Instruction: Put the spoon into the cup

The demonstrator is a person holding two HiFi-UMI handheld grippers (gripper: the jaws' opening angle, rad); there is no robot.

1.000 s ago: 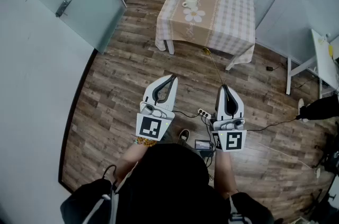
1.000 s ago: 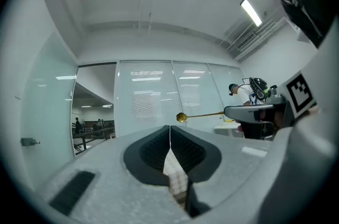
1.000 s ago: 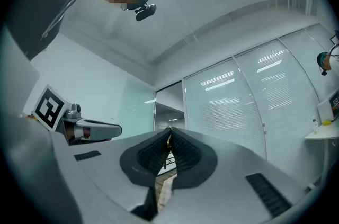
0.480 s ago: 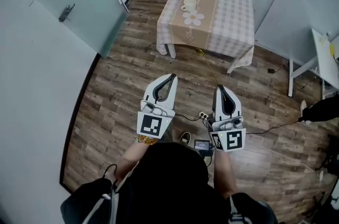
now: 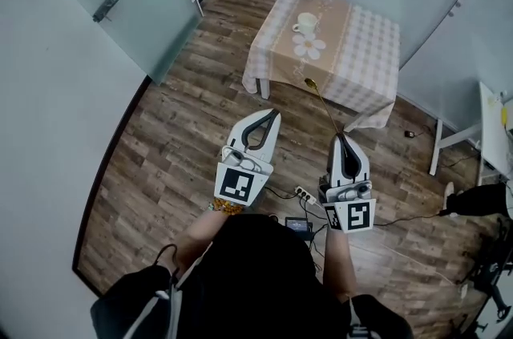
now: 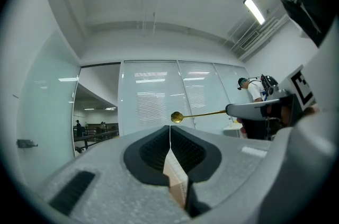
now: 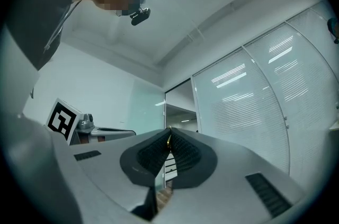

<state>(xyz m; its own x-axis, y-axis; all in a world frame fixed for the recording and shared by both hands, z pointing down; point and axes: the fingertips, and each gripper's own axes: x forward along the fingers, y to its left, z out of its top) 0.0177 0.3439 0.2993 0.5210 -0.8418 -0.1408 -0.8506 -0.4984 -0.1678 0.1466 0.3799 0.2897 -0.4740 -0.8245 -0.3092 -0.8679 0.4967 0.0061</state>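
Right gripper (image 5: 340, 136) is clamped on the tail end of the spoon (image 5: 321, 102) handle. The bowl sticks out toward 11 o'clock, in the air, short of the table (image 5: 365, 49). Left gripper (image 5: 273, 114) has its jaws together with nothing in them. Cup (image 5: 305, 23) sits on the table at 12 o'clock from the bowl, well apart. We judge the spoon light, stiff, thin and slick. It is a long lever off an end grip, so it may pivot in the pads. We'd go in bowl-first and gently, since the cup looks light and could tip.
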